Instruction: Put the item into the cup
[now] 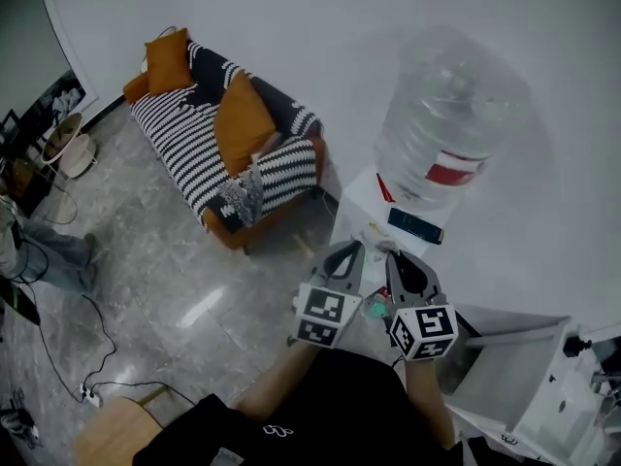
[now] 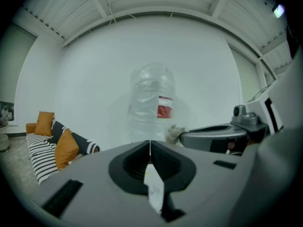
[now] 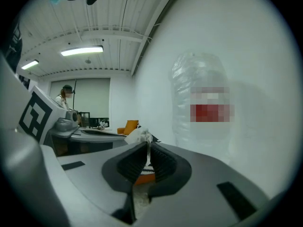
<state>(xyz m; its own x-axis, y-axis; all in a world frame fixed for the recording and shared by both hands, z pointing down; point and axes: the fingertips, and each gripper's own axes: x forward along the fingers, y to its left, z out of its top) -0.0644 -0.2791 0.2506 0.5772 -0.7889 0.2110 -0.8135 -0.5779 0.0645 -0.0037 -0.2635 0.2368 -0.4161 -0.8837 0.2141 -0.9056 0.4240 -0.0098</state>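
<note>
1. Head view: the left gripper [image 1: 355, 249] and the right gripper [image 1: 393, 254] are held side by side, their tips close together. They sit just in front of a white water dispenser [image 1: 361, 212] topped by a large clear plastic water bottle [image 1: 441, 124]. A small greenish thing [image 1: 376, 307] shows between the two gripper bodies, but it is too small to identify. A black-and-white striped sofa with orange cushions [image 1: 189, 129] stands well apart on the grey floor.

2. Left gripper view: the jaws of the left gripper [image 2: 150, 144] meet at the tips, with a thin white strip [image 2: 154, 187] caught between them lower down. The right gripper [image 2: 185, 137] reaches in from the right with a white crumpled piece [image 2: 174, 133] at its tip. The water bottle [image 2: 151, 103] stands behind.

3. Right gripper view: the right gripper [image 3: 147, 148] is clamped on the white crumpled piece [image 3: 138, 136], which pokes out past its tips. The water bottle [image 3: 201, 108] stands near on the right. It is unclear whether the white strip and the white crumpled piece are one item.
</note>
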